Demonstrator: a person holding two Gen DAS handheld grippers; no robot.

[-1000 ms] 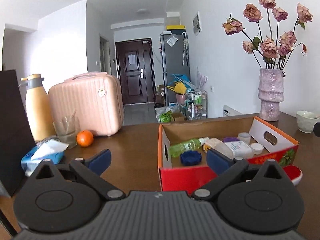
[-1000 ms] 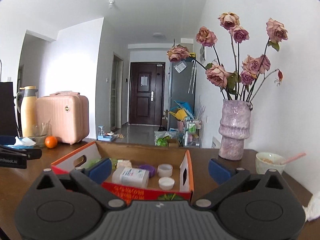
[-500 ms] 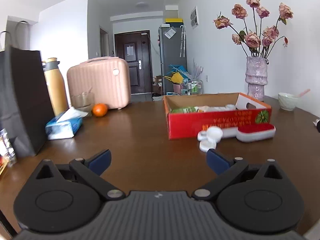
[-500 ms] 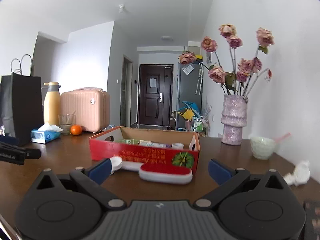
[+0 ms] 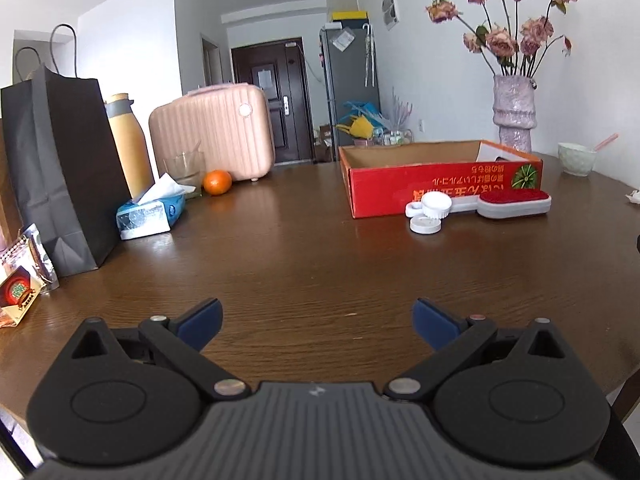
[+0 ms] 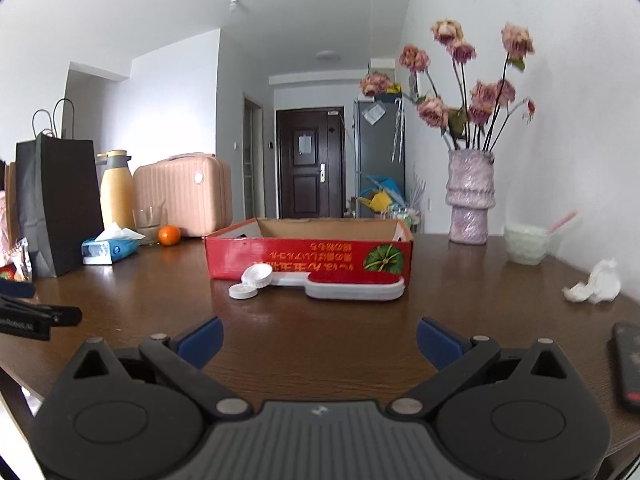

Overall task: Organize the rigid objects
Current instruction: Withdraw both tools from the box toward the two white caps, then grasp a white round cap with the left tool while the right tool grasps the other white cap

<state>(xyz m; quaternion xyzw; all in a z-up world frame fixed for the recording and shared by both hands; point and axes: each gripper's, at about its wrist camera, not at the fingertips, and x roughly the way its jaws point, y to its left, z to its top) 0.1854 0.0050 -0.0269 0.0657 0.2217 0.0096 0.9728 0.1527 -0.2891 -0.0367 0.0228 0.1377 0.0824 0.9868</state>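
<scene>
A red cardboard box (image 5: 444, 184) (image 6: 308, 258) stands on the brown table; its contents are hidden from this low angle. In front of it lie a red-and-white lint brush (image 5: 514, 203) (image 6: 354, 285) and two white round lids (image 5: 430, 216) (image 6: 250, 282). My left gripper (image 5: 318, 320) is open and empty, low over the table's near part, well short of the box. My right gripper (image 6: 320, 338) is open and empty, also well back from the box. Part of the left gripper shows at the left edge of the right wrist view (image 6: 36, 316).
At the left stand a black paper bag (image 5: 60, 168), a tissue pack (image 5: 150, 212), an orange (image 5: 217, 182), a glass, a yellow flask and a pink case (image 5: 212, 136). At the right are a flower vase (image 6: 470, 196), a bowl (image 6: 528, 242), crumpled tissue (image 6: 592, 288) and a dark phone (image 6: 630, 364).
Both grippers have pulled back and down from above the box to low over the table's near part. The box's inside is now out of sight.
</scene>
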